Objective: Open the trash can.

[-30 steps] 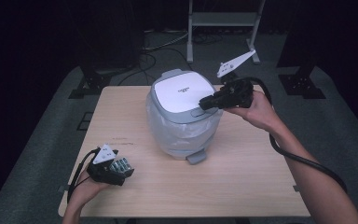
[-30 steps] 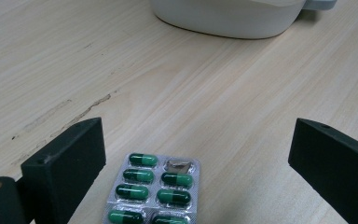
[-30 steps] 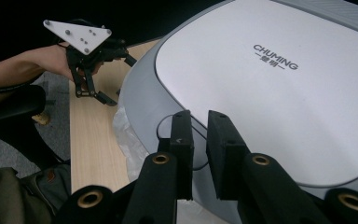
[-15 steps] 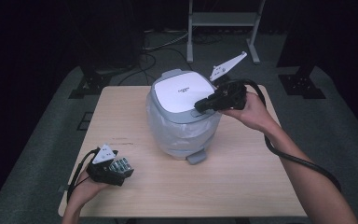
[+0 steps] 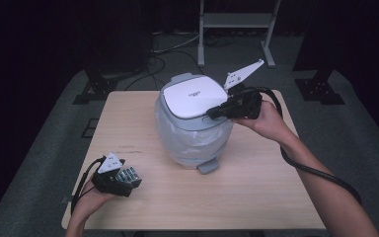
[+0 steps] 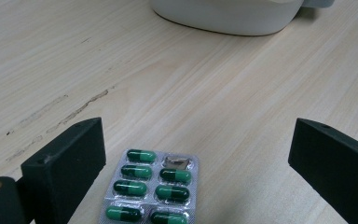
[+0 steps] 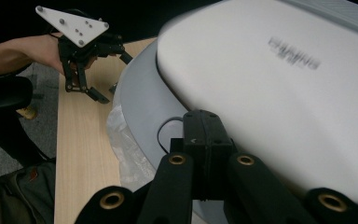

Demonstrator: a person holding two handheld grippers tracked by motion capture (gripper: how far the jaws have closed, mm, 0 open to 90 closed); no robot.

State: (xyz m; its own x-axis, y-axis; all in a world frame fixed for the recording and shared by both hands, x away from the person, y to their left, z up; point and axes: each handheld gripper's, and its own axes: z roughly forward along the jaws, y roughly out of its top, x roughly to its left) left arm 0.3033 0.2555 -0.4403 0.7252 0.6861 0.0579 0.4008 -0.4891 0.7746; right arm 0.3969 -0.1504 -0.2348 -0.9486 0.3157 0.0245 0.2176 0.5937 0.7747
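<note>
- While your right gripper [image 5: 213, 113] presses its closed jaws, empty, against the bin lid [image 5: 193, 98], far right.
- Your left gripper [image 6: 196, 186] rests wide open around the pill blister [image 6: 151, 186], near left.

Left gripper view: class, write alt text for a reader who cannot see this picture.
A silver foil blister pack of green capsules, one pocket already empty, lies on a pale wooden table between the wide-open black jaws of the left tool. The rounded white base of a plastic bin sits at the top edge.
</note>
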